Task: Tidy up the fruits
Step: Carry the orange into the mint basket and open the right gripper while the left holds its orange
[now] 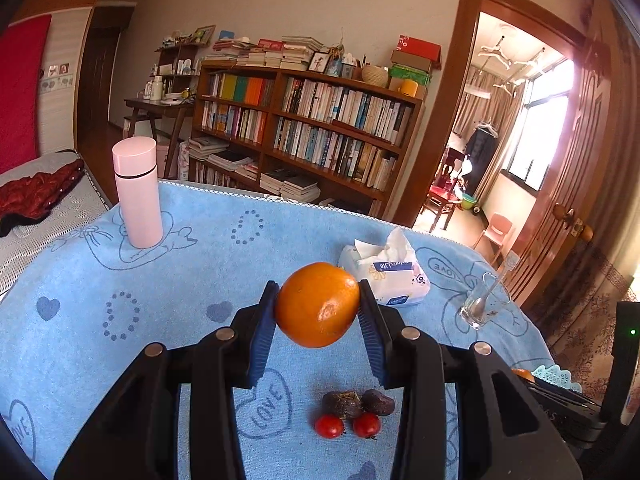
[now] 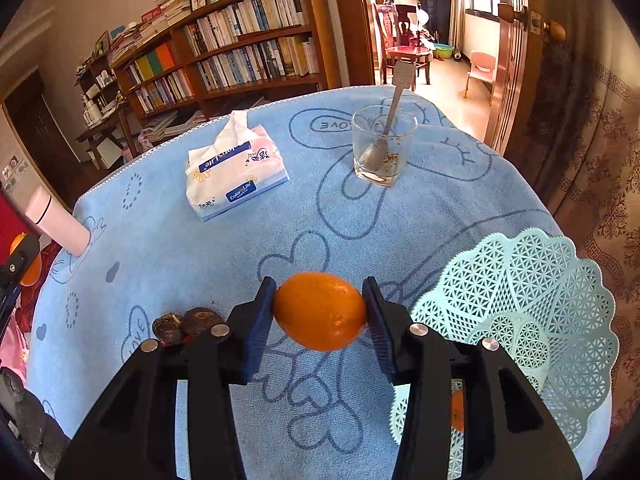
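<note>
The left gripper (image 1: 318,308) is clamping an orange (image 1: 317,304) mid-frame above the blue cloth (image 1: 180,280); the right gripper (image 2: 319,310) is clamping another orange (image 2: 320,310). Carrying seems underway; next, lowering into the basket (image 2: 560,280), lower right.

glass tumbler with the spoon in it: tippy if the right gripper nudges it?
Probably. The clear glass tumbler stands upright on soft blue towel cloth, and the metal spoon leans well above its rim, likely adding top weight. Glass looks smooth, so possibly slippery and breakable.
</note>
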{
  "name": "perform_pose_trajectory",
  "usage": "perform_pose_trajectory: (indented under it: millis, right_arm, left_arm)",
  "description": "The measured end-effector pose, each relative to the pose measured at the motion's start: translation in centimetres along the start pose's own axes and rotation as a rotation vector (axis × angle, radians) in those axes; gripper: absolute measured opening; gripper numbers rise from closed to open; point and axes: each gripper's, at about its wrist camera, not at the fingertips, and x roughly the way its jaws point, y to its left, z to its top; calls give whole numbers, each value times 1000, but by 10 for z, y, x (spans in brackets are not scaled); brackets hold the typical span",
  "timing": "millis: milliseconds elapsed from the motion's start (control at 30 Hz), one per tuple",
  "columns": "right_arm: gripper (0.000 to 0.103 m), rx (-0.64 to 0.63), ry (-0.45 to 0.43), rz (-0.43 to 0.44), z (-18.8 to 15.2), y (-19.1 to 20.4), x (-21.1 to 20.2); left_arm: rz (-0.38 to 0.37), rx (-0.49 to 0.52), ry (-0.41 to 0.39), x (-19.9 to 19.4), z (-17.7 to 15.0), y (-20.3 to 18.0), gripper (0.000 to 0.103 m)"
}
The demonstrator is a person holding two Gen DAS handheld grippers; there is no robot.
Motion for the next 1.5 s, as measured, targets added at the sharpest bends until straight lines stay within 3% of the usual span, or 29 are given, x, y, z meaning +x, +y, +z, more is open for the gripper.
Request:
perform_pose_trajectory:
  millis: [333,700,1033,1133,1500]
  right_arm:
    - [46,118,3,-85,-10,-76,-13]
    - [46,198,57,-144,-24,-121,-1]
    - [49,248,97,-148,-32,-136,10]
    - [59,258,78,-154,-33,-140,4]
    - [59,226,-9,-181,-36,-147,-25]
  left_arm:
    - [-117,70,21,-11,-12,-39,40]
    - [-192,158,41,-18,-28,-78,40]
    - [-198,177,68,-9,-34,-84,40]
    - [-208,178,79,-7,-36,-85,40]
    - [-258,220,104,-9,-46,-100,40]
